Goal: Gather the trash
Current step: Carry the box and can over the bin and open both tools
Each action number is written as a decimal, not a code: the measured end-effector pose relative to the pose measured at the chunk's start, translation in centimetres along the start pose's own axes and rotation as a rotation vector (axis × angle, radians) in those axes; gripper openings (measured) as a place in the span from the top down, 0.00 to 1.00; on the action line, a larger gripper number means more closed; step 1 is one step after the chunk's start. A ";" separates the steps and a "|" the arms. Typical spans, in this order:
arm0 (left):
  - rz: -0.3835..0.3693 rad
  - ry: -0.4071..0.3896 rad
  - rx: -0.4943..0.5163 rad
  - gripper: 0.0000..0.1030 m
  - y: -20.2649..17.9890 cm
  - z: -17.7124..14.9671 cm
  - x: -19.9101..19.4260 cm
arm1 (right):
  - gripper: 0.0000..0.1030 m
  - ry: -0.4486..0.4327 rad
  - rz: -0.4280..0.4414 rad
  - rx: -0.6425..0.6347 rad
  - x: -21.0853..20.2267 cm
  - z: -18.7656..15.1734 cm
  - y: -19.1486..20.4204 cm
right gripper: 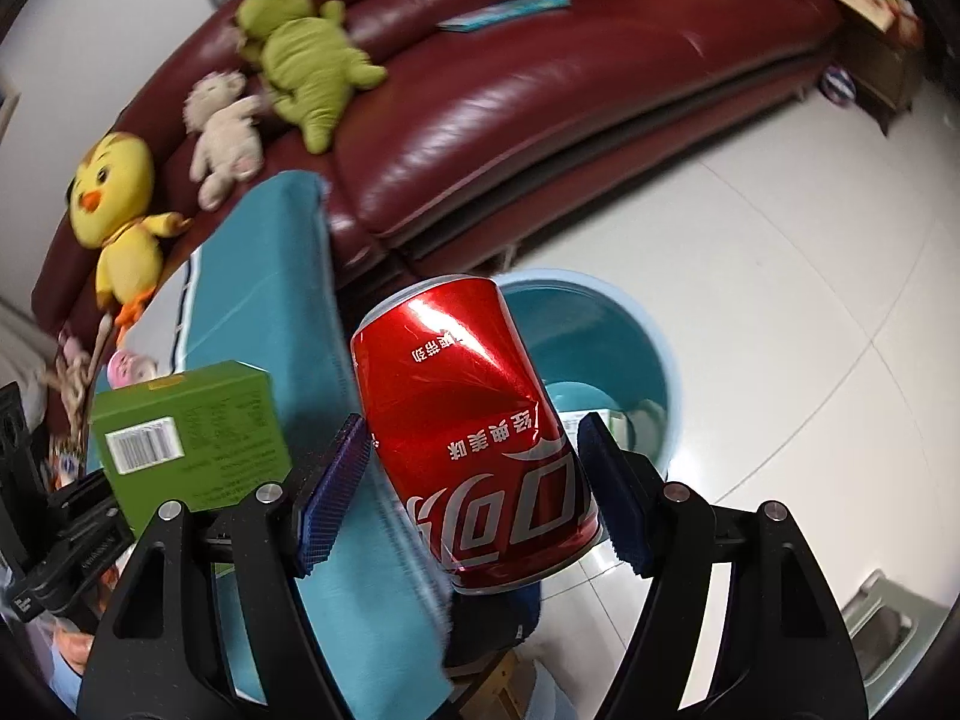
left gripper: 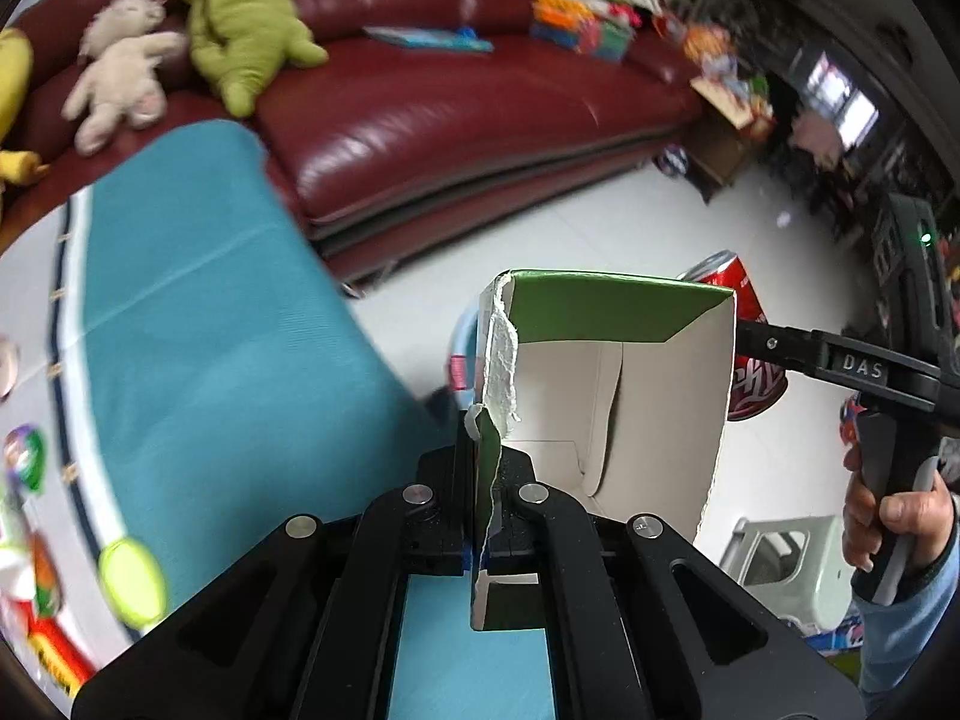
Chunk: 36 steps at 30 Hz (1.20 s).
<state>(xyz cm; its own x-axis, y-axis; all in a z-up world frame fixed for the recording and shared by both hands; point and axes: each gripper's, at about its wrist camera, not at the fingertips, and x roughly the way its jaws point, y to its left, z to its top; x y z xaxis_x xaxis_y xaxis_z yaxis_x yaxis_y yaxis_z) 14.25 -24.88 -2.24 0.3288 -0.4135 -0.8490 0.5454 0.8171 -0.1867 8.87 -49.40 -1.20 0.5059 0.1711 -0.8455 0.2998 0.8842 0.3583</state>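
2 pieces of trash ride toward the blue bin (right gripper: 606, 354) on the floor: my left fingers (left gripper: 489, 516) pinch a torn green carton (left gripper: 606, 390), my right fingers (right gripper: 474, 480) clasp a red cola can (right gripper: 474, 426), needing release above its rim next.

A teal cloth (left gripper: 228, 360) covered the tabletop, with colourful wrappers (left gripper: 27, 456) lying along its white-bordered edge; the pale tiled floor (right gripper: 780, 300) carried a blue bin (right gripper: 606, 354), a dark red sofa (right gripper: 540, 108) and a grey stool (left gripper: 786, 564).
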 end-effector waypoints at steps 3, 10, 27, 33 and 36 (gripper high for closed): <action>0.000 0.050 0.020 0.98 -1.2 1.4 3.5 | 0.34 0.018 -0.008 0.044 1.6 0.6 -2.4; 0.004 0.146 0.030 0.87 -2.4 3.4 9.6 | 0.34 0.065 -0.011 0.115 4.5 0.9 -5.5; -0.028 0.069 0.039 0.28 -2.8 5.2 10.2 | 0.34 0.090 -0.040 0.140 6.4 1.6 -6.4; -0.044 0.051 0.028 0.27 -2.7 6.1 9.3 | 0.34 0.083 -0.052 0.140 5.5 2.0 -6.6; -0.025 0.053 0.018 0.20 -2.1 5.8 9.1 | 0.34 0.087 -0.053 0.131 5.6 2.1 -6.1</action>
<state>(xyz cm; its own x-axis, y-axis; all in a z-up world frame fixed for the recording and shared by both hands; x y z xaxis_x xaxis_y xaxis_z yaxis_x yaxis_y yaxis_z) 20.55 -32.63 -6.69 0.2738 -0.4110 -0.8696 0.5666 0.7995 -0.1995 11.61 -54.79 -7.31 0.4161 0.1678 -0.8937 0.4300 0.8297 0.3560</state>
